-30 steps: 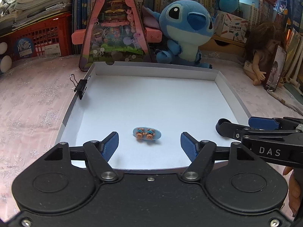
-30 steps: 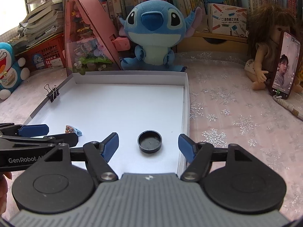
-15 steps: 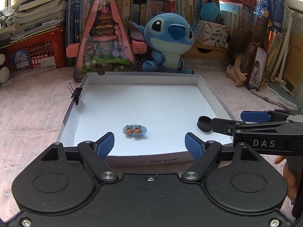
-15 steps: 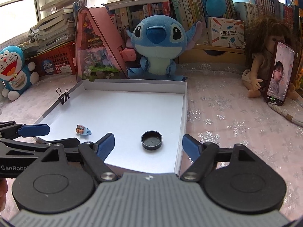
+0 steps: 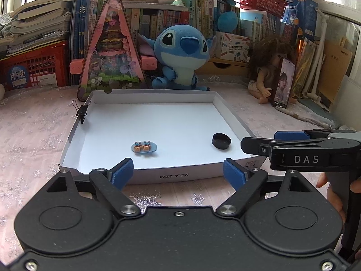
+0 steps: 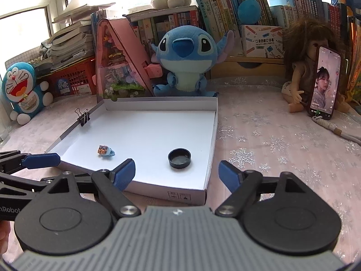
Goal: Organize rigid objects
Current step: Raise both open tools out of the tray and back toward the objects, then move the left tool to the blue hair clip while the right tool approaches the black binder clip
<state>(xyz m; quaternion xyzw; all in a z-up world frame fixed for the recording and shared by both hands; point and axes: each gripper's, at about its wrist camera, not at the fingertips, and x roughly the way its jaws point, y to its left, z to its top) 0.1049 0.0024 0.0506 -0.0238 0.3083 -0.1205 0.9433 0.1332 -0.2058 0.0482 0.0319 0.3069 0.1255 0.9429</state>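
A shallow white box lid (image 5: 158, 177) (image 6: 158, 189) lies on the pink snowflake cloth. Inside it sit a small blue oval trinket with orange figures (image 5: 144, 146) (image 6: 106, 150) near the front left, and a black round cap (image 5: 221, 141) (image 6: 179, 158) near the front right. My left gripper (image 5: 178, 174) is open and empty, held just in front of the box's near wall. My right gripper (image 6: 177, 174) is open and empty, at the box's near right corner, with the cap just beyond it.
A black binder clip (image 5: 81, 113) (image 6: 83, 117) grips the box's left wall. Behind the box stand a pink triangular toy case (image 5: 111, 52), a blue plush (image 5: 183, 54), a doll with a phone (image 6: 325, 83), a Doraemon plush (image 6: 21, 90), red crates and books.
Both grippers have pulled back and up from inside the box to just outside its near wall. The trinket and the cap have stayed in place.
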